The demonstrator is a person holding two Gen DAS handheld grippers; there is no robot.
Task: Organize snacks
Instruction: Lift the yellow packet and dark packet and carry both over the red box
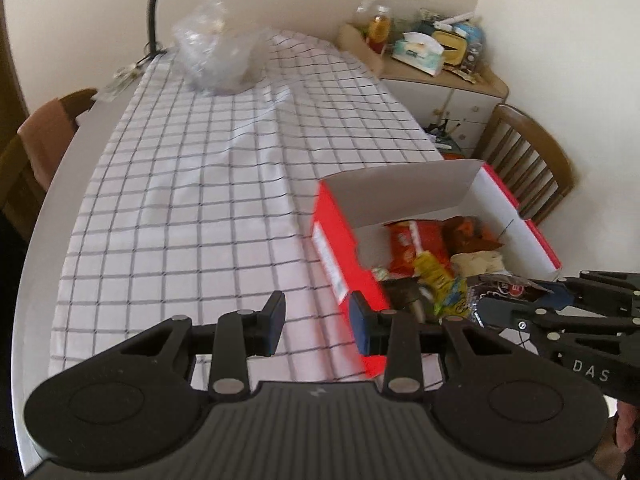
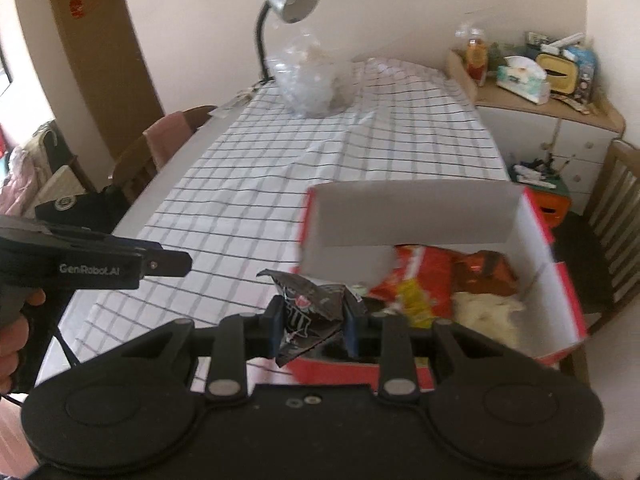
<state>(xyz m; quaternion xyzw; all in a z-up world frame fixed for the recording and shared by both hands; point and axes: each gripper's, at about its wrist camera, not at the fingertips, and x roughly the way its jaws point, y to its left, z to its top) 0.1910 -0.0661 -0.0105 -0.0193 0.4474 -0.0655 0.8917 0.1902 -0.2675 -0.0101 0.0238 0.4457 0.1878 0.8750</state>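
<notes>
Through the left wrist camera I saw my left gripper [image 1: 316,322] with its pads apart and nothing between them, hovering over the checked cloth [image 1: 192,184] on the tabletop. The red box [image 1: 340,248] sat just to its right, near the tabletop's right edge, flap up, with snack packets [image 1: 424,248] heaped inside. My right gripper [image 1: 508,300] came in from the right, over the box's near end, with a dark wrapper at its tip.

Through the right wrist camera, my right gripper [image 2: 312,318] was clamped on the dark snack packet [image 2: 308,312], which stood crumpled between the pads, its long axis roughly upright. The red box [image 2: 560,304] lay directly ahead and slightly right, its near wall just beneath the packet, so I judged the right hand far better placed to drop it in. The left gripper [image 2: 176,262] was well off to the left over the cloth [image 2: 248,184], away from the box.
</notes>
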